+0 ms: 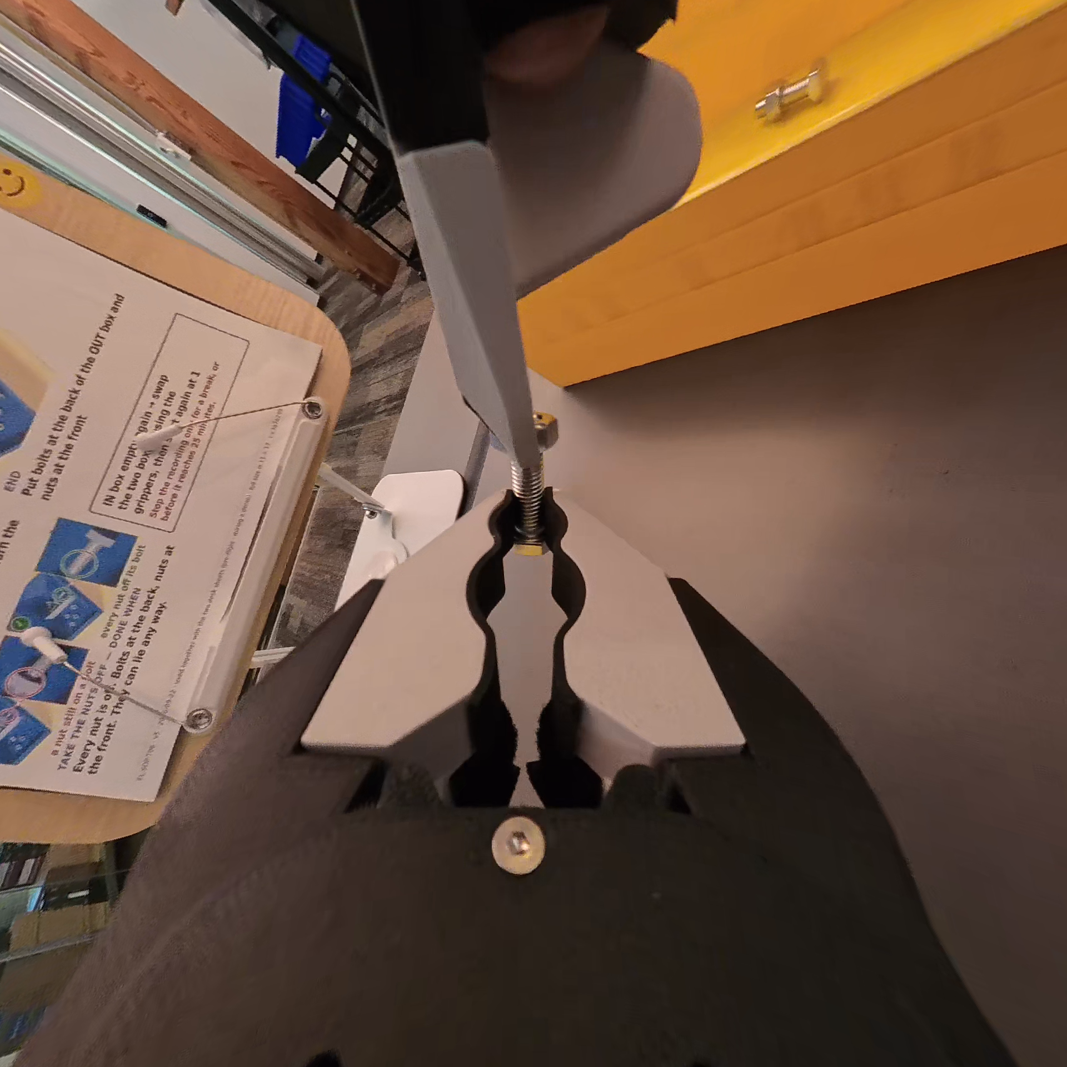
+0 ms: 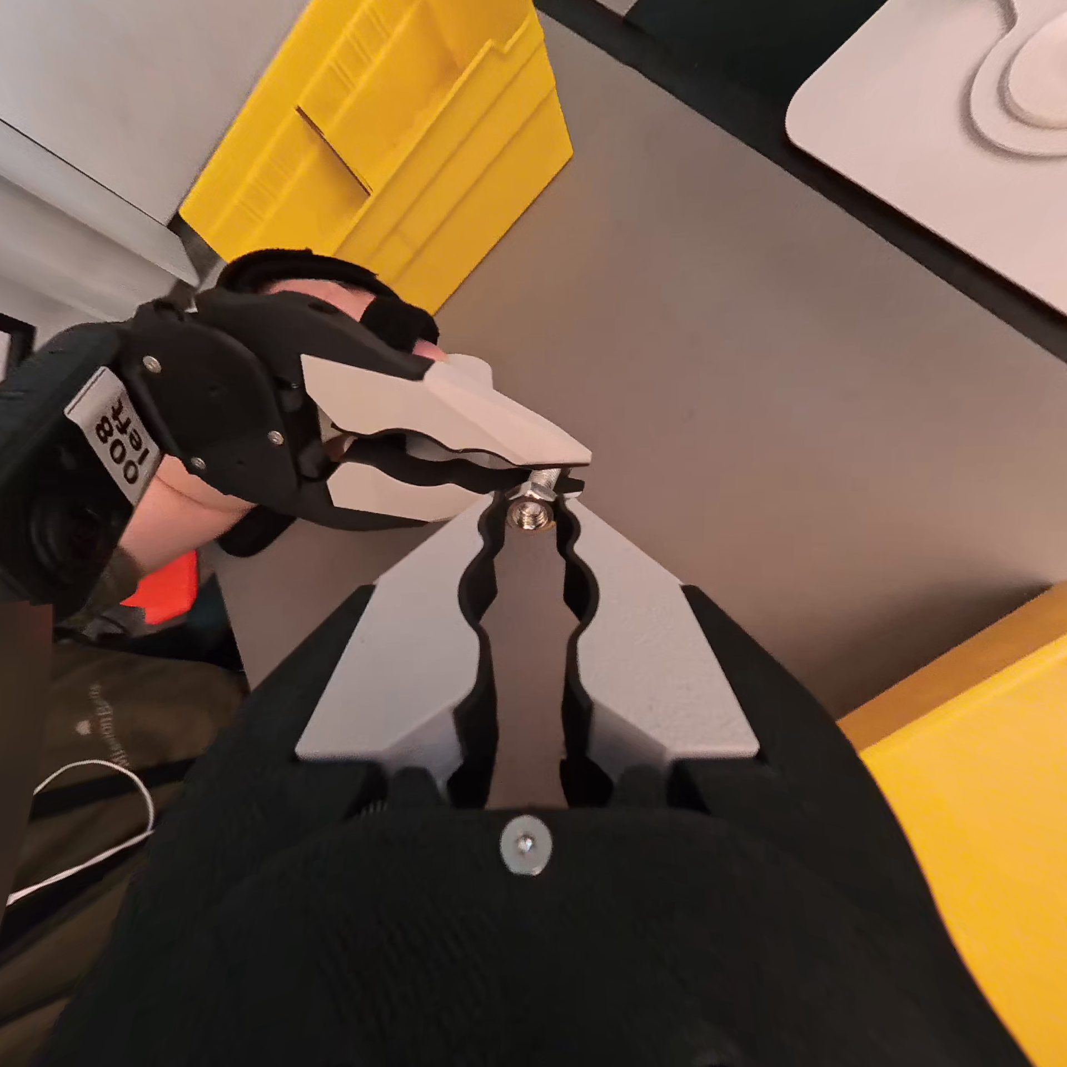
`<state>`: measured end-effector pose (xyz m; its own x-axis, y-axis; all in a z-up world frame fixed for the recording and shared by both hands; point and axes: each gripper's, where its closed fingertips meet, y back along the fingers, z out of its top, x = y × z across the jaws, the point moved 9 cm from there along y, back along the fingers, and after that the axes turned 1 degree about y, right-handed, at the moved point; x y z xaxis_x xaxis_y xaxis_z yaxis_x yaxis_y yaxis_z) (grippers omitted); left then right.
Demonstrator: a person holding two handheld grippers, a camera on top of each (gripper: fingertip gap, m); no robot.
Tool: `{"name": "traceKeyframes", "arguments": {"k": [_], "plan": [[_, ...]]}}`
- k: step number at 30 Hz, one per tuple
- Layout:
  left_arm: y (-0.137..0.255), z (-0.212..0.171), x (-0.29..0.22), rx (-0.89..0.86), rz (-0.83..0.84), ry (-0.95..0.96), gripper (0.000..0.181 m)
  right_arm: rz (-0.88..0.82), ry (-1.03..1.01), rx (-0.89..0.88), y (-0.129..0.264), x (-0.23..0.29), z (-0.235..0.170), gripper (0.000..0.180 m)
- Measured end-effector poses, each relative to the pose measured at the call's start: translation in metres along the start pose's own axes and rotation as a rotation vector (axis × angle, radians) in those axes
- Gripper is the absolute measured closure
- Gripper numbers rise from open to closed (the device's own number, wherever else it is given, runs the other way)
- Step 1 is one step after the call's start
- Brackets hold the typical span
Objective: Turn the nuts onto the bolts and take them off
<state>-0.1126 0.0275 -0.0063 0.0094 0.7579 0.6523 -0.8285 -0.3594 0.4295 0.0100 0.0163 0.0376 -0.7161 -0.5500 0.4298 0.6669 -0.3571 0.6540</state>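
My left gripper [image 1: 528, 519] is shut on a steel bolt [image 1: 526, 496]. Its head sits between the fingers and its threaded shaft points forward, past the tips. My right gripper [image 2: 528, 514] is shut on a steel nut [image 2: 526, 515], held at the bolt's threaded end [image 2: 545, 478]. The nut's hole faces the right wrist camera. How far the nut is threaded on I cannot tell. The right gripper [image 1: 522, 456] comes down from above in the left wrist view, with the nut [image 1: 545, 430] at its tip. The left gripper [image 2: 571, 482] comes in from the left in the right wrist view.
Both grippers are above a grey table [image 1: 808, 548]. A yellow bin [image 1: 866, 202] holds a bolt with a nut on it [image 1: 791, 95]. One yellow bin [image 2: 392, 133] stands behind and another [image 2: 981, 808] at the lower right. An instruction sheet on a wooden board [image 1: 144, 462] is at the left. A white base [image 2: 895, 115] is at the far right. My left and right fingertips are right by each other.
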Motion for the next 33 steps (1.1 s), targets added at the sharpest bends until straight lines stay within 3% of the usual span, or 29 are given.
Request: {"name": "traceKeyframes", "arguments": {"k": [12, 24, 26, 33], "plan": [[0.003, 0.000, 0.008, 0.011, 0.066, 0.046, 0.173, 0.046, -0.127, -0.090, 0.001, -0.004, 0.006, 0.164], [0.007, -0.001, 0.016, -0.027, 0.055, 0.130, 0.173, 0.028, -0.072, -0.120, 0.002, -0.002, 0.010, 0.164], [0.007, 0.000, 0.017, -0.034, 0.049, 0.144, 0.173, 0.040, -0.060, -0.120, 0.002, -0.001, 0.010, 0.171], [0.008, -0.003, 0.020, -0.017, 0.073, 0.128, 0.173, 0.003, 0.046, -0.123, 0.004, 0.002, 0.011, 0.173]]}}
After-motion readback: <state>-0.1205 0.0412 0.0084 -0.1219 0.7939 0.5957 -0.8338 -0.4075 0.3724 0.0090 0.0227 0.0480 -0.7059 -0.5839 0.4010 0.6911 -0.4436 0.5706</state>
